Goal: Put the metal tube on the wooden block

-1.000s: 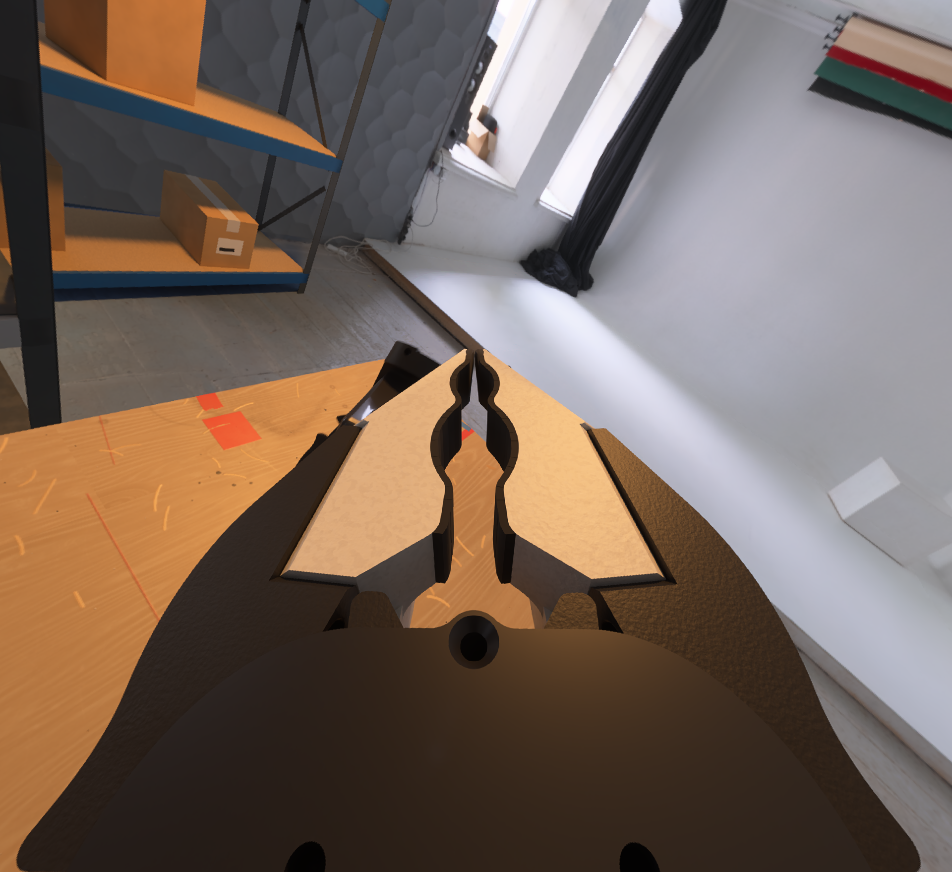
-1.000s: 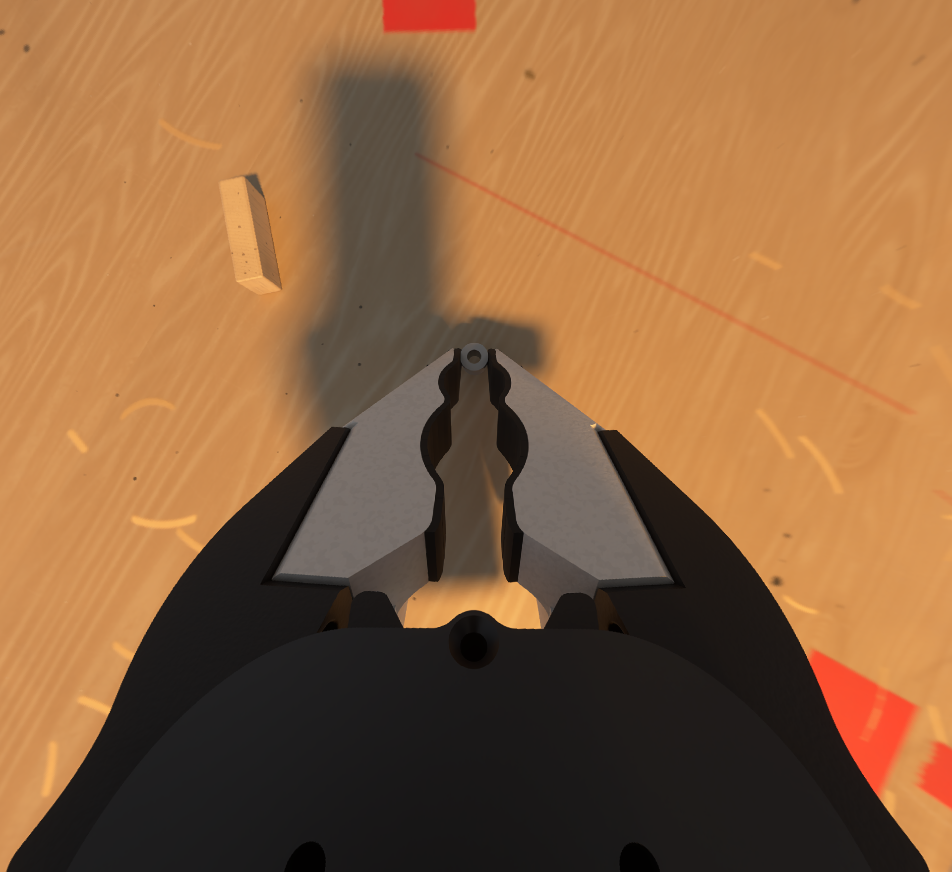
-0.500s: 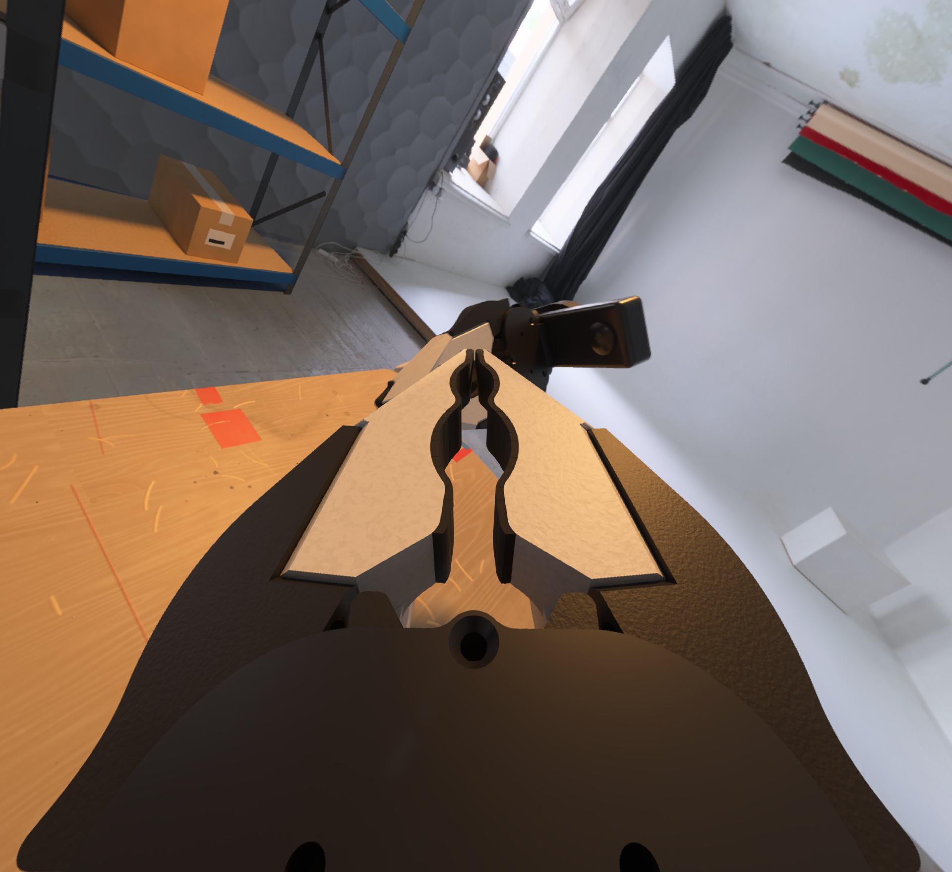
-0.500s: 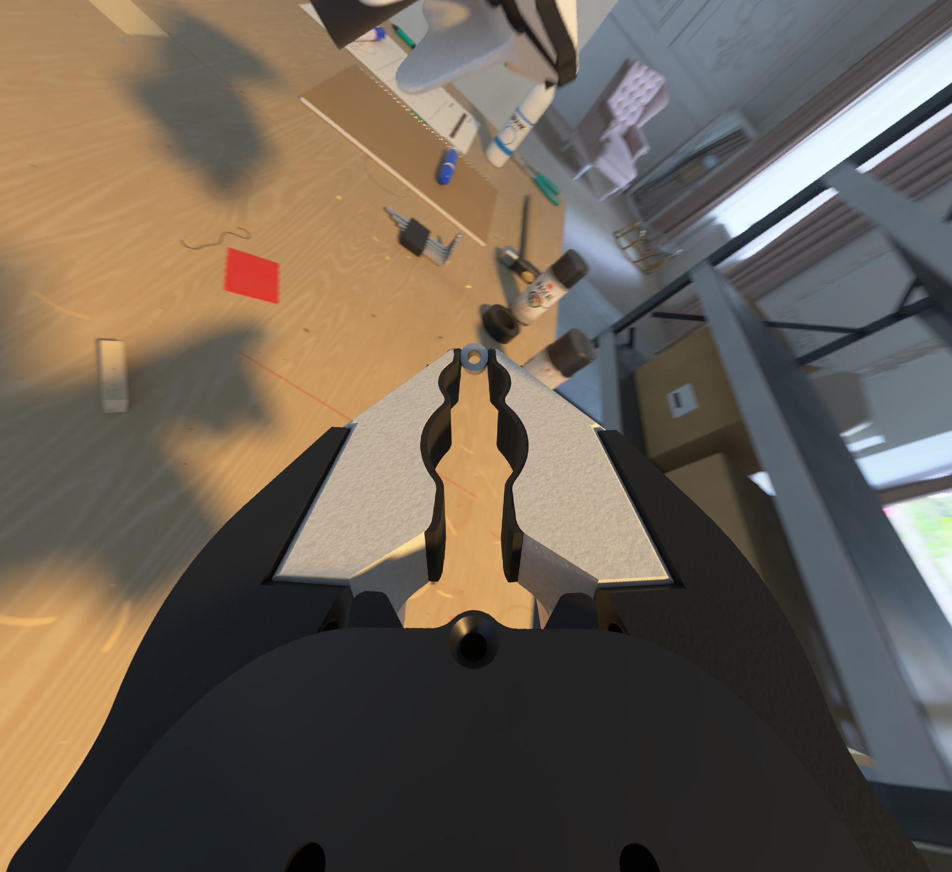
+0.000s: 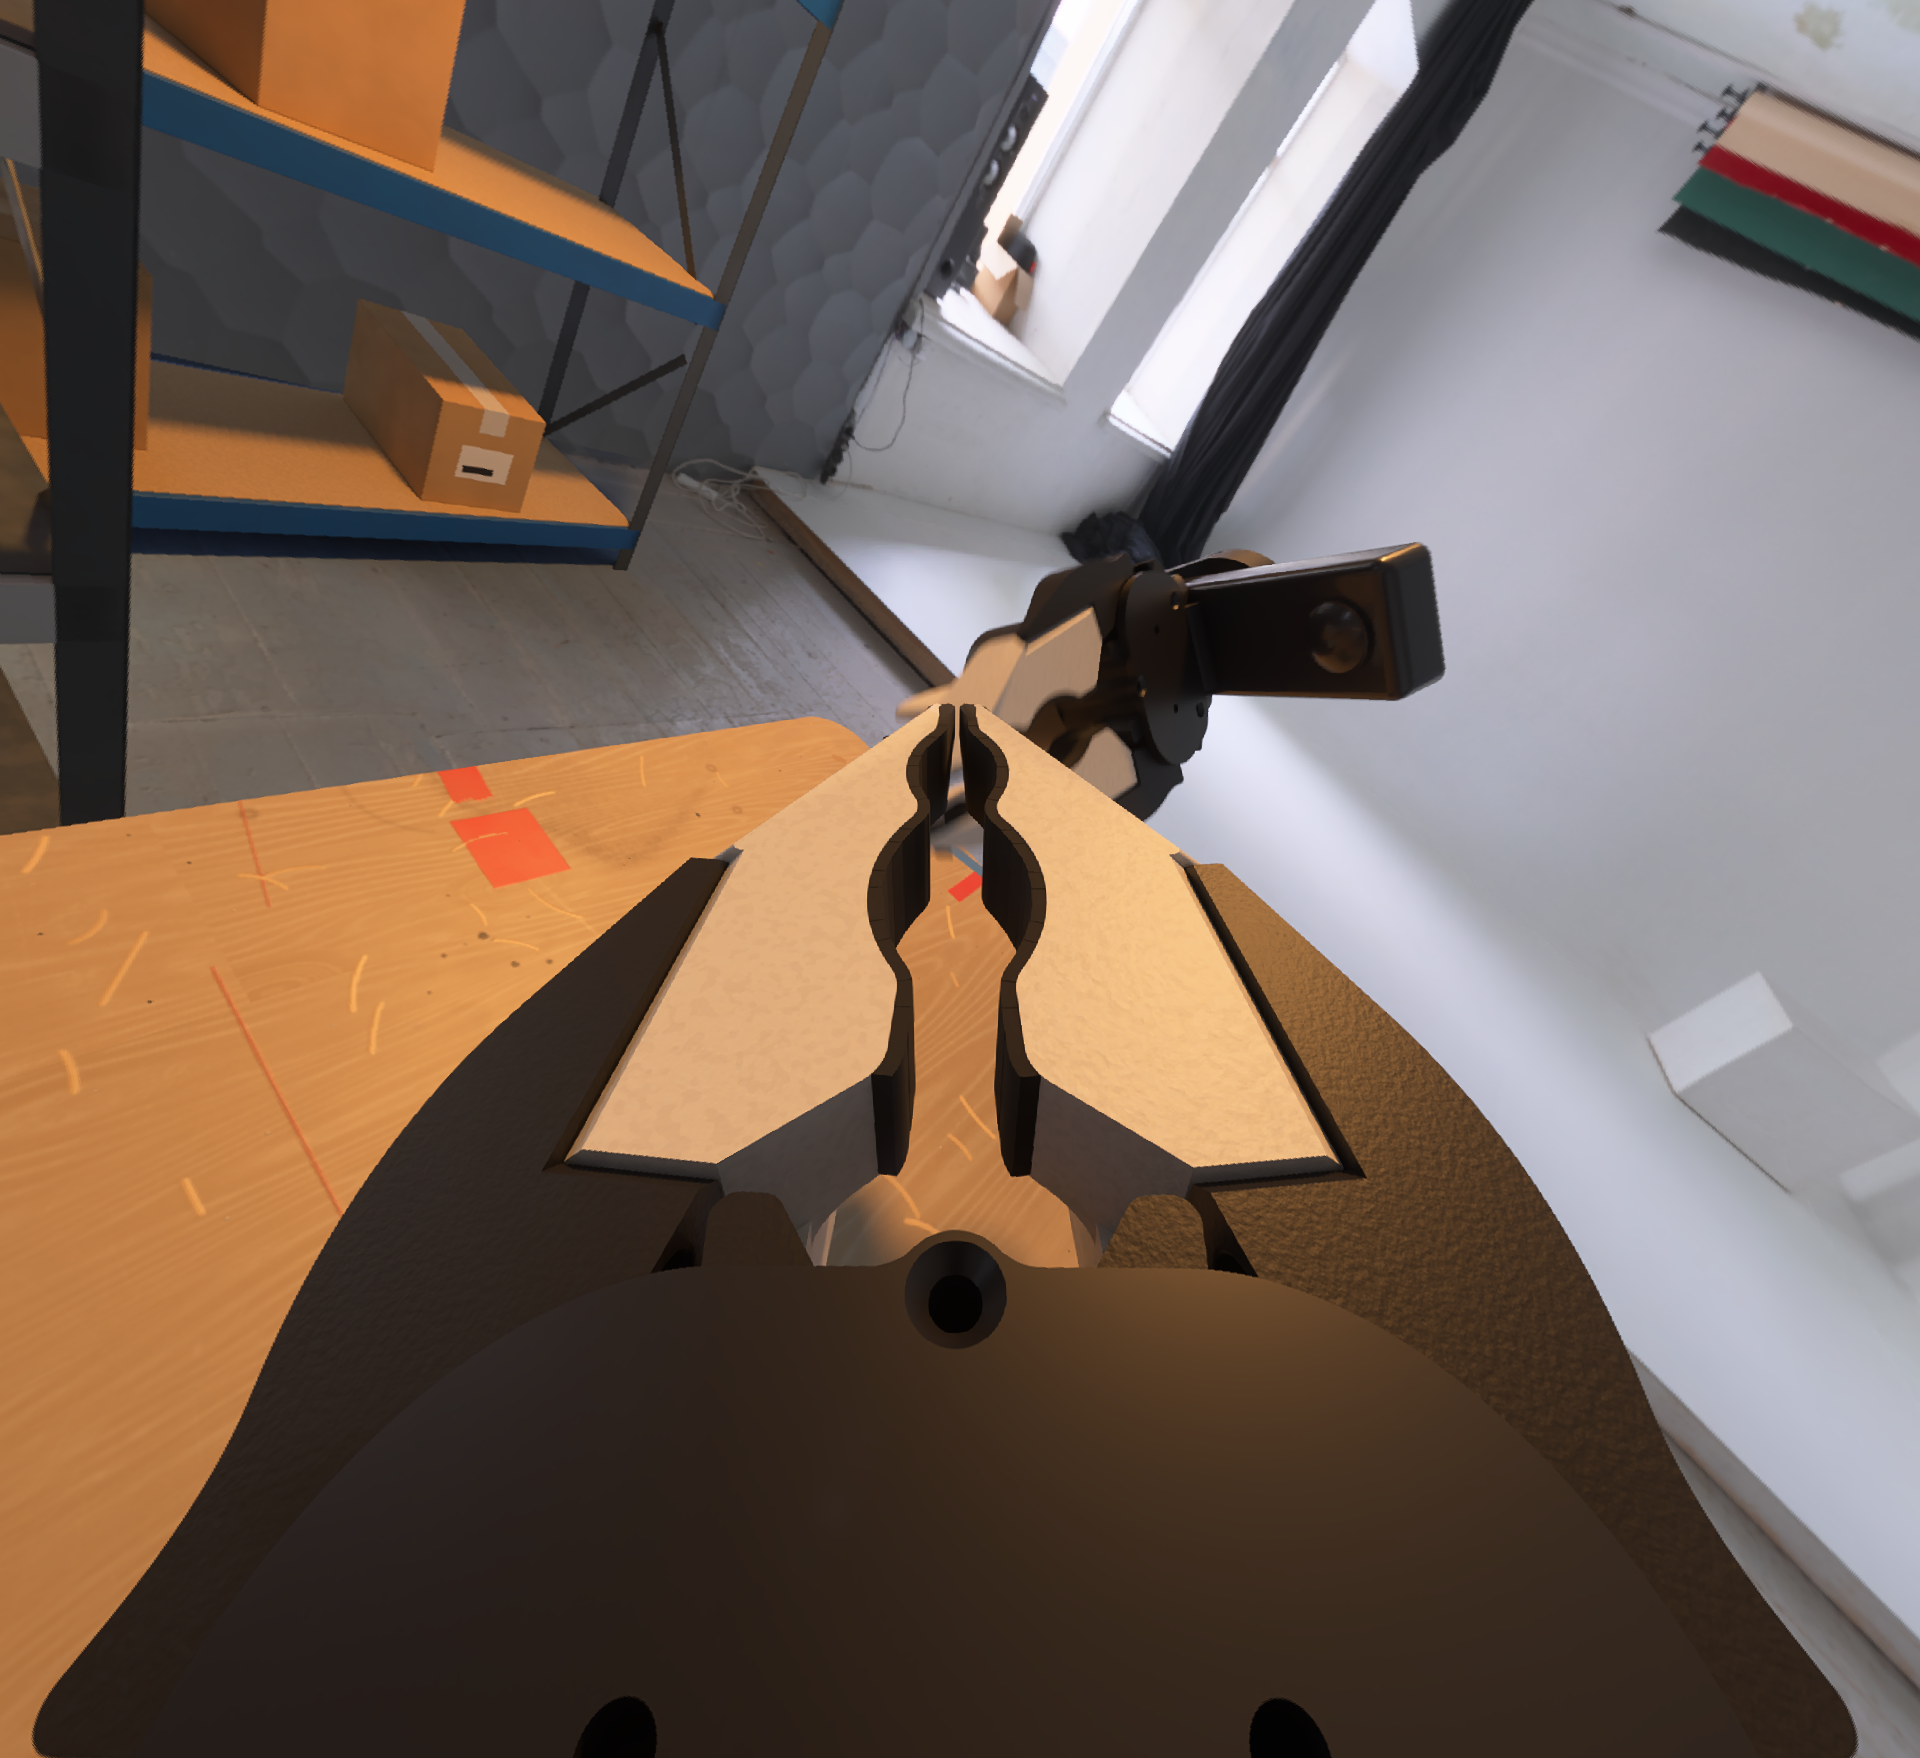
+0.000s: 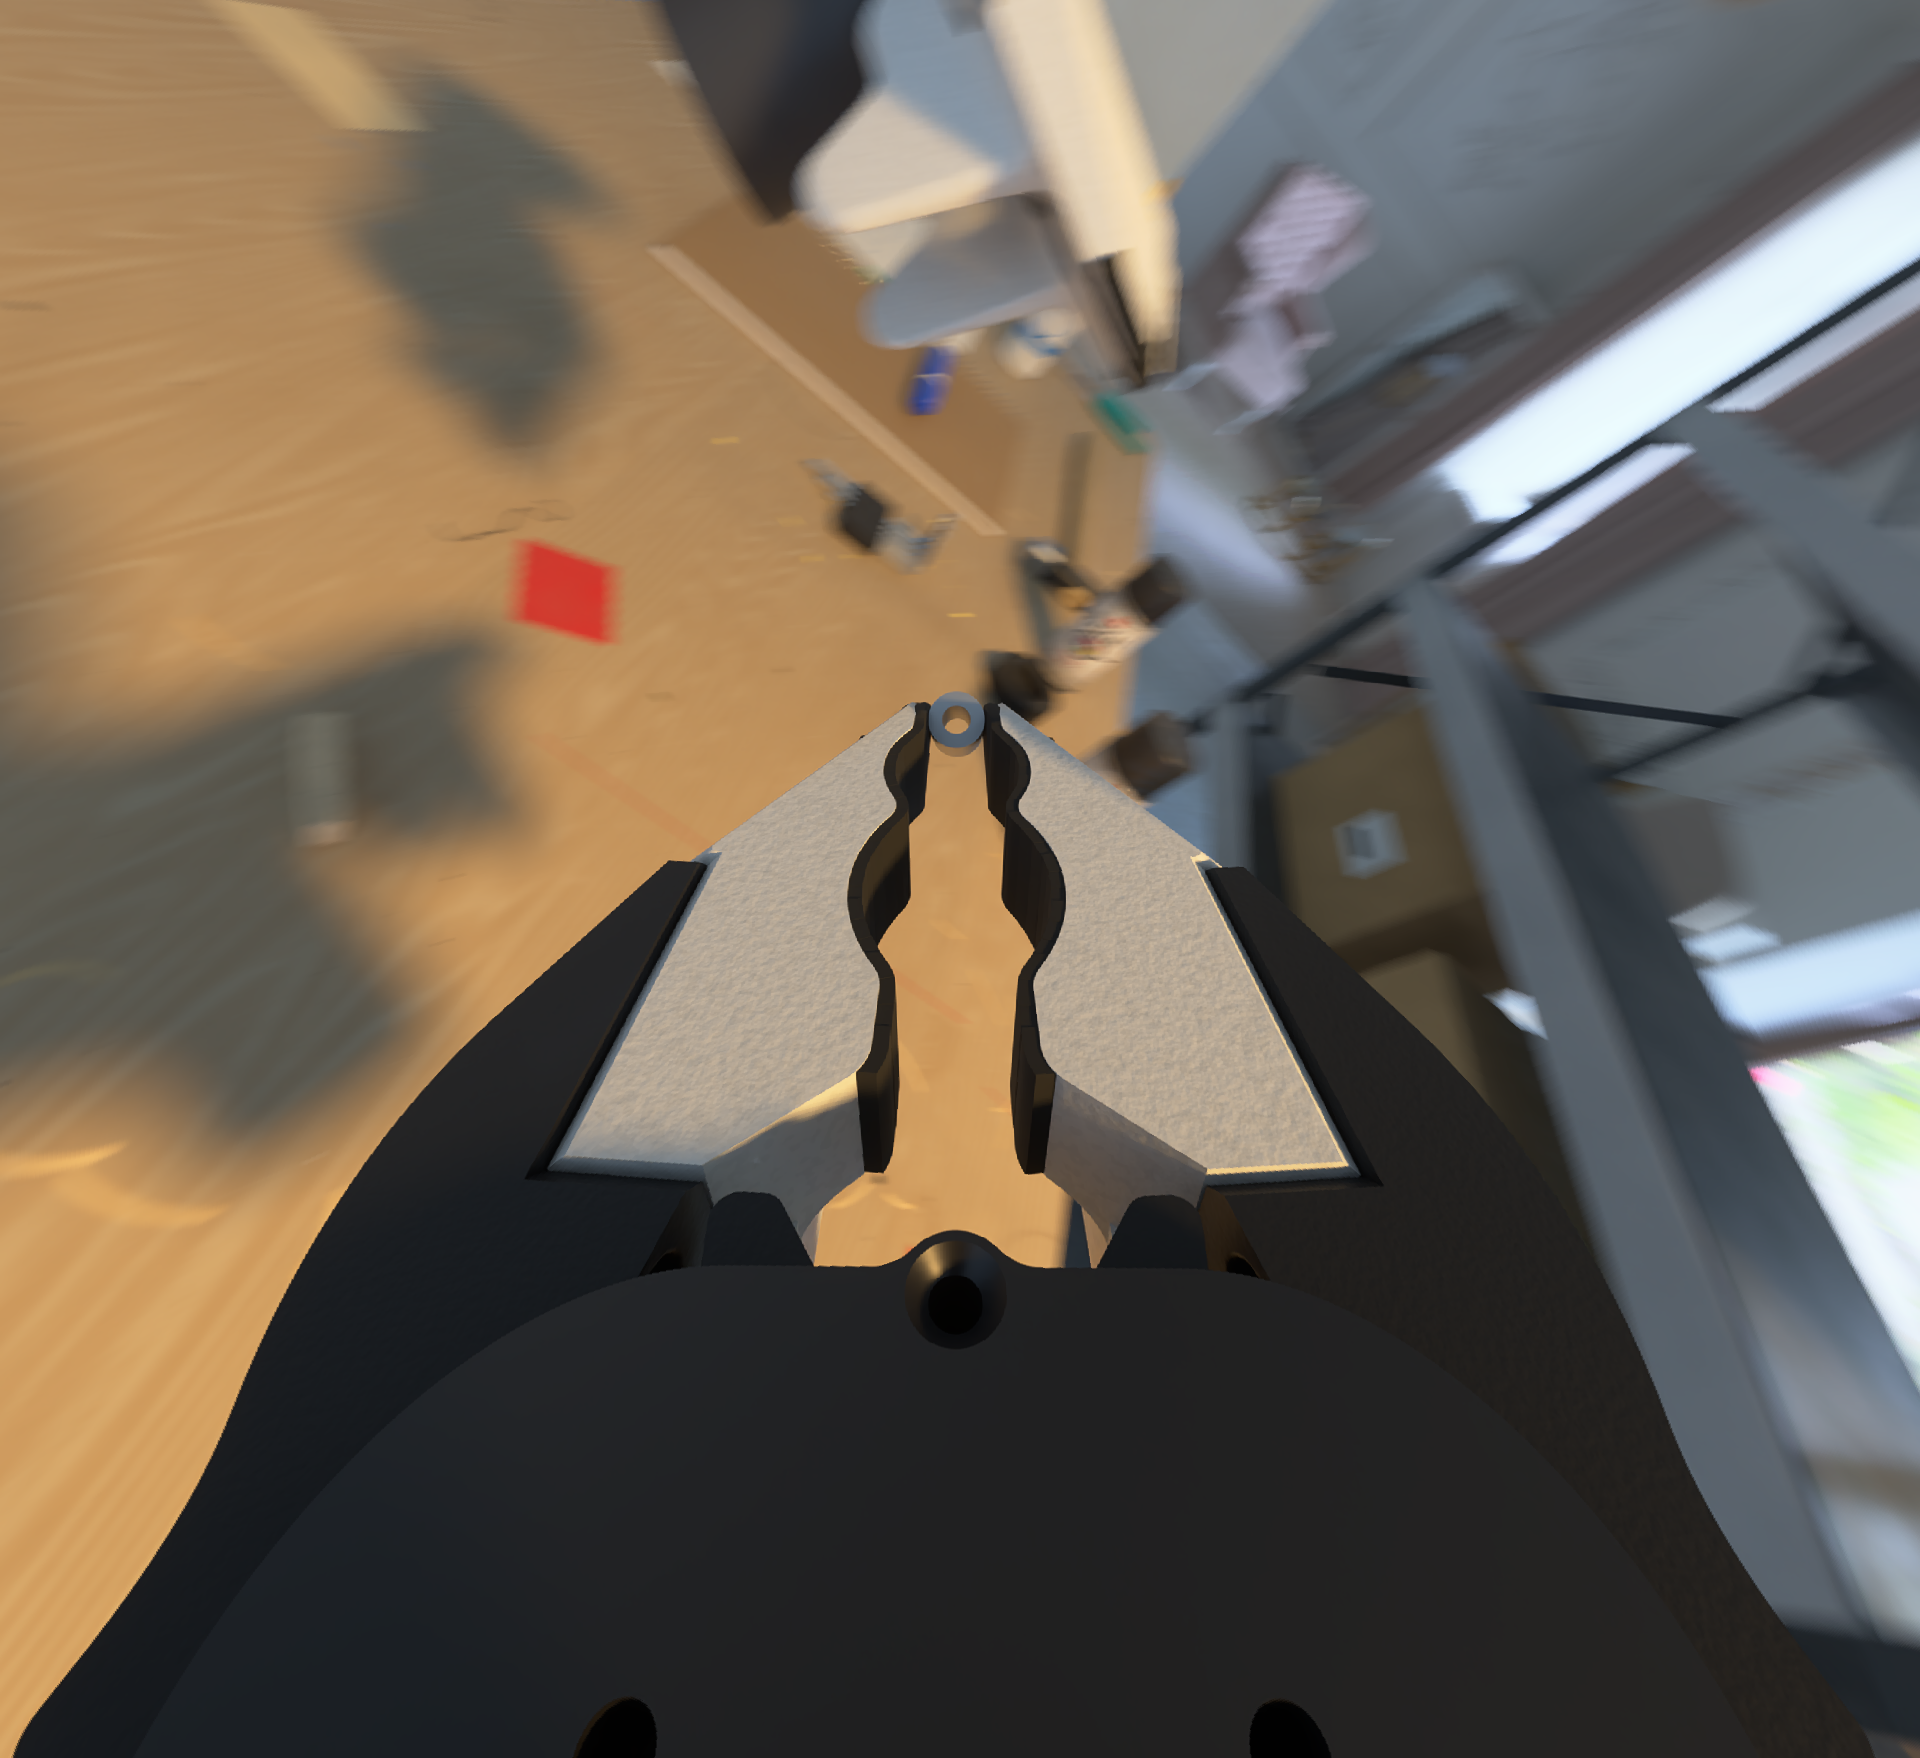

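My right gripper [image 6: 957, 740] is shut on the metal tube [image 6: 957, 721], which shows end-on as a small grey ring between the fingertips. The right wrist view is motion-blurred. The wooden block [image 6: 322, 778], pale and small, lies on the wooden table [image 6: 208, 358] far to the left of the tube, inside a shadow. My left gripper [image 5: 956, 716] is shut and empty above the table's corner. The right gripper also shows in the left wrist view [image 5: 1143, 669], in the air beyond that corner. The left gripper shows large at the top of the right wrist view [image 6: 935, 98].
A red square [image 6: 566, 591] marks the table beyond the block. Hex keys [image 6: 883, 524], spray cans [image 6: 1091, 628] and other tools lie along the far table edge. A shelf rack with cardboard boxes [image 5: 447, 420] stands past the table.
The right gripper, still holding the tube, has tilted up from looking straight down to looking across the table. In the left wrist view it has risen and moved right. The left gripper stays shut.
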You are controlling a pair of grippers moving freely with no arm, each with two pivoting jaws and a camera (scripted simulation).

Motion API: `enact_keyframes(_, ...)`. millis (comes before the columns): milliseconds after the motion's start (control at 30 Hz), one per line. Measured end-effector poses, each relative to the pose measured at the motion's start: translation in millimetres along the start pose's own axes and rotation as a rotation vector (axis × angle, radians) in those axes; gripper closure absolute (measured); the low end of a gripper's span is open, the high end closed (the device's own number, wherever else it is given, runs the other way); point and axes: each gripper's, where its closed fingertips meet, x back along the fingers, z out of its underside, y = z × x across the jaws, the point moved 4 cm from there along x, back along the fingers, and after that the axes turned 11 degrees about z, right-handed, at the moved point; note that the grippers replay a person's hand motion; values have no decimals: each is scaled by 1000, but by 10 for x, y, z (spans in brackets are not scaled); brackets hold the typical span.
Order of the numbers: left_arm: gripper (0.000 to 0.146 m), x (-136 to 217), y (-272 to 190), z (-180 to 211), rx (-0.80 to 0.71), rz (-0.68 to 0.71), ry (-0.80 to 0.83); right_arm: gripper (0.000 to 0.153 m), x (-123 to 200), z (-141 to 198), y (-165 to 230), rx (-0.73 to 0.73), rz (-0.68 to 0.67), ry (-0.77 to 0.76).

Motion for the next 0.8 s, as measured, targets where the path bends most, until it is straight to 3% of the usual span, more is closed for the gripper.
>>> enact_keyframes(67, 145, 29, -8, -16, -2, -6, -10, 143, -57, 22, 250, -36, -191, 24)
enact_keyframes(200, 146, 95, -67, -57, -22, -21, -27, 143, -336, 88, 888, -162, -439, 130)
enact_keyframes(333, 146, 189, -148, -111, -52, -37, -55, 143, -542, 297, 1380, -165, -524, 276)
enact_keyframes(467, 145, 227, -187, -131, -57, -29, -68, 143, -560, 520, 1584, -220, -637, 432)
enact_keyframes(600, 145, 199, -196, -119, -50, -15, -58, 143, -566, 453, 1701, -380, -744, 386)
enact_keyframes(800, 145, 173, -193, -106, -49, -14, -50, 143, -592, 508, 1852, -291, -744, 403)
